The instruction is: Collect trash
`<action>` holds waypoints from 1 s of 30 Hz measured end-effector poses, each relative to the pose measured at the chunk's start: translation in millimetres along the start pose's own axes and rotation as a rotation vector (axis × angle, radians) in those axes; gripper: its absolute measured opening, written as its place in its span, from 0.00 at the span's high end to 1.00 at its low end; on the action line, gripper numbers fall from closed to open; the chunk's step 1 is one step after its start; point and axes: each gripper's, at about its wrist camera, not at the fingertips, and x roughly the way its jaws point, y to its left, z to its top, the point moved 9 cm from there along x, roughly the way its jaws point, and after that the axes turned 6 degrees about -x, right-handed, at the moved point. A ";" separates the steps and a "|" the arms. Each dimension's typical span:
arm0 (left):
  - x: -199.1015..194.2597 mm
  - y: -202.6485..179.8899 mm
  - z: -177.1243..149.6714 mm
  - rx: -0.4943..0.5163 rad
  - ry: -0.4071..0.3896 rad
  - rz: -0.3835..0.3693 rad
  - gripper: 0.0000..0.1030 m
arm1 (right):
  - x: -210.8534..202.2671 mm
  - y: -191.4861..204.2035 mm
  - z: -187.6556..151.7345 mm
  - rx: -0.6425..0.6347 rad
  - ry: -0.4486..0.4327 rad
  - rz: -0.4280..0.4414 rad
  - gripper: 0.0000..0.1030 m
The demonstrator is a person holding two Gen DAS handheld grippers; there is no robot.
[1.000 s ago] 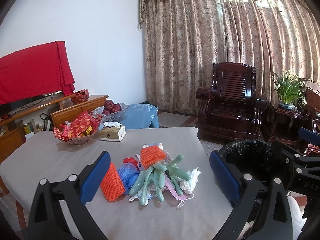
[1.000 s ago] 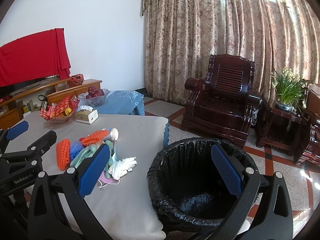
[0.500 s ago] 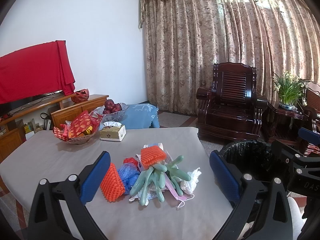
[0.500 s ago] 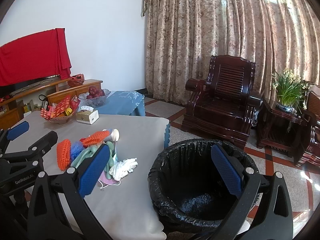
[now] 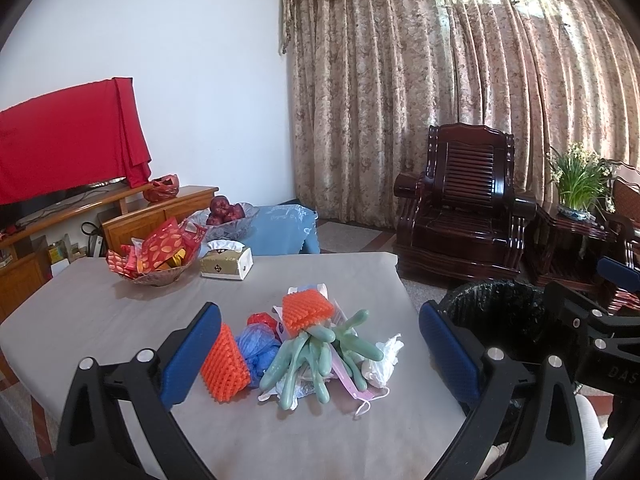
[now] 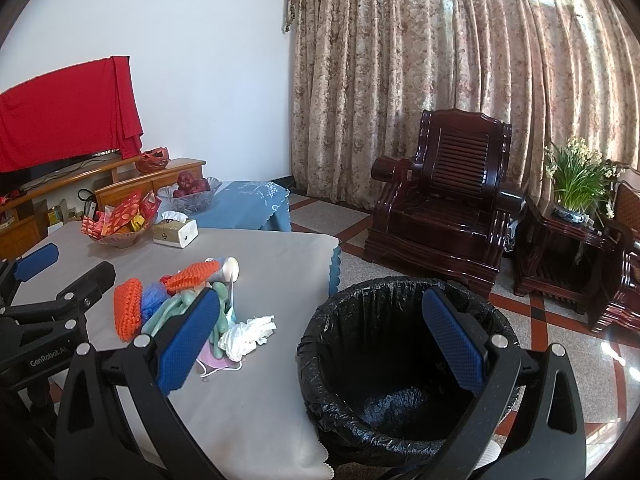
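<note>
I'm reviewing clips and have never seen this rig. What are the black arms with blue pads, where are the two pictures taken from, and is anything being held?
Those are handheld tongs, one per hand, each with a camera looking along its blue pads. The left tongs face a trash pile on the grey table: orange foam nets, green rubber gloves, crumpled tissue, a face mask. The right tongs face a black-lined bin beside the table. Both are open and hold nothing.

"GenRobot.AI" on left tongs [image 6: 36, 268], "DAS" on right tongs [image 5: 618, 276]
</note>
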 end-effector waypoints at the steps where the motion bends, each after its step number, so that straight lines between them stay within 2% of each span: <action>1: 1.1 0.7 -1.3 0.000 0.000 0.000 0.06 | -0.5 -0.3 0.8 0.001 -0.001 0.000 0.05; 24: 6.2 4.6 -6.5 -0.015 0.020 0.012 0.06 | 9.8 15.3 -5.3 0.005 0.010 0.015 0.05; 27: 13.7 12.9 -7.1 -0.017 0.028 0.033 0.06 | 20.5 20.6 -5.7 -0.007 0.016 0.030 0.05; 30: 26.6 35.4 -7.1 -0.017 0.034 0.094 0.06 | 32.6 30.4 -7.2 -0.020 0.029 0.053 0.05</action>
